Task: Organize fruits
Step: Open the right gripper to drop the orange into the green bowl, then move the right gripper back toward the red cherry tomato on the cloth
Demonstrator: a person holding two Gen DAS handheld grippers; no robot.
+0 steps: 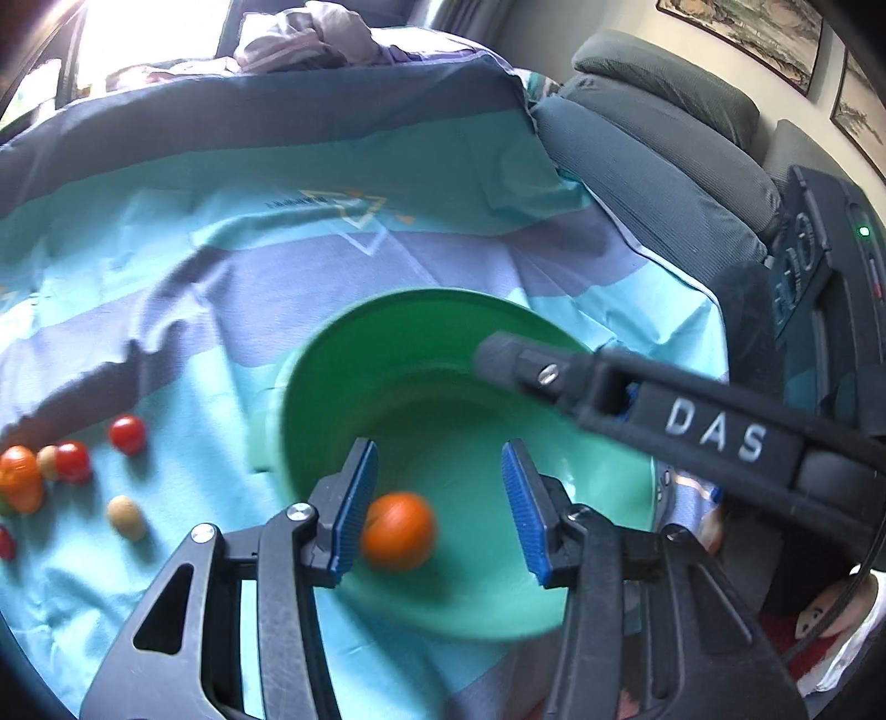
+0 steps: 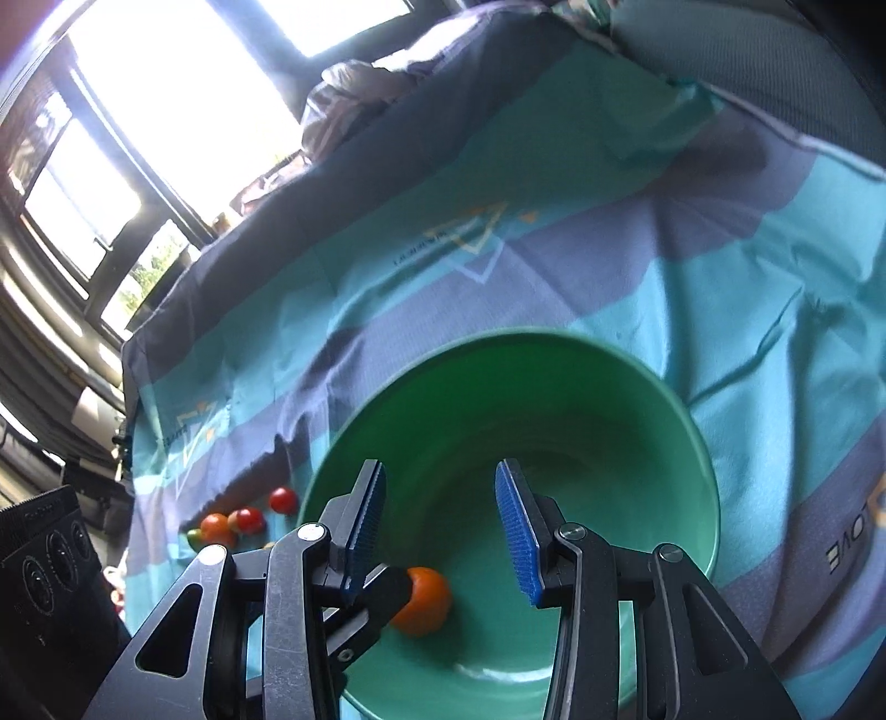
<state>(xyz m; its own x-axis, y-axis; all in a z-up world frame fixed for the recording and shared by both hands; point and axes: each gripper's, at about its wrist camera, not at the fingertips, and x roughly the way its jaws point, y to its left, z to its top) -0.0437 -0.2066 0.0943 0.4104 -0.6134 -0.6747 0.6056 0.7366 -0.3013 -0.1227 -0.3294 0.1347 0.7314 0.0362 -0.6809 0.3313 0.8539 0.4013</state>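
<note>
A green bowl (image 1: 354, 354) sits on the striped cloth and also shows in the right wrist view (image 2: 692, 443). An orange fruit (image 1: 400, 531) lies loose inside it, and it also shows in the right wrist view (image 2: 426, 601). My left gripper (image 1: 440, 509) is open above the bowl, the orange just by its left pad. My right gripper (image 2: 440, 531) is open over the bowl too; its finger (image 1: 515, 363) reaches across the rim in the left wrist view. Loose fruits lie left of the bowl: red tomatoes (image 1: 127, 435), an orange one (image 1: 21, 479), a tan one (image 1: 126, 518).
The teal and purple striped cloth (image 1: 221, 277) covers the surface. A grey sofa (image 1: 664, 155) stands at the back right. A pile of fabric (image 1: 310, 33) lies at the far edge. Windows (image 2: 166, 99) are at the left. A black device (image 2: 50, 581) is at lower left.
</note>
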